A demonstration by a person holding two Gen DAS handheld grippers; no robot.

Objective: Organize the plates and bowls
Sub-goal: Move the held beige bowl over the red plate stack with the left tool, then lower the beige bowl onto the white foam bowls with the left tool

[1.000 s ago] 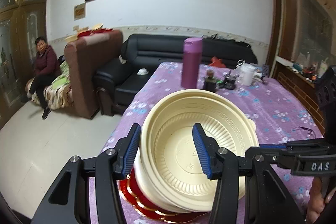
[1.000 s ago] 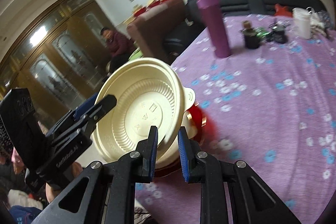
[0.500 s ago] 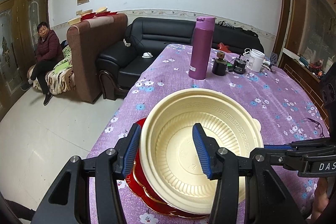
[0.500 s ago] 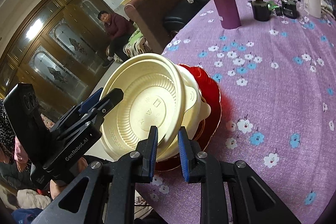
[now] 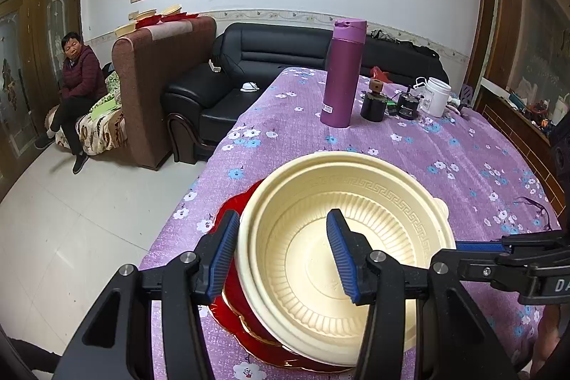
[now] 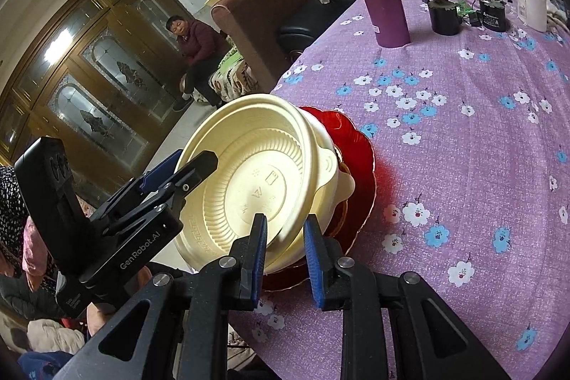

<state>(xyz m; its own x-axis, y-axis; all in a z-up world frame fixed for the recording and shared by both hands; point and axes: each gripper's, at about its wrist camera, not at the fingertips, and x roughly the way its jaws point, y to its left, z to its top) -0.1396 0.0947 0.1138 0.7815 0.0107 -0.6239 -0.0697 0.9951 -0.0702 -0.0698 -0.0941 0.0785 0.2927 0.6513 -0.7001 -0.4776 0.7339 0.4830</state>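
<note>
— So, where do the cream bowls [image 5: 342, 237] sit?

— Nested as a stack on the red plates [image 6: 356, 145], at the near left corner of the table [image 5: 463, 166] with the purple flowered cloth. The stack leans, its mouth tipped toward the left wrist camera, and the red plates stick out under it on the left and near sides.

— And the left gripper [image 5: 281, 255]?

— Its jaws straddle the near wall of the bowl stack: one blue pad sits outside against the rim, the other inside the top bowl. From the right wrist view the same gripper [image 6: 178, 166] shows on the stack's far left rim. Whether the pads actually press the wall cannot be told.

— The right gripper [image 6: 285, 255]?

— Its jaws are opening. The rim of the stack lies between the blue fingers [image 6: 258, 248], with a gap showing on the right-hand side, so the grip is let go.

— Anything else on the table?

— Toward the far edge stand a tall purple flask [image 5: 343, 73], a small dark jar with a wooden stopper [image 5: 373, 102], a black device [image 5: 408, 107] and a white tub [image 5: 436, 95], all well apart from the bowls. Beyond the table's left edge a person [image 5: 76, 73] sits beside a brown armchair [image 5: 160, 84], next to a black sofa [image 5: 249, 66].
</note>
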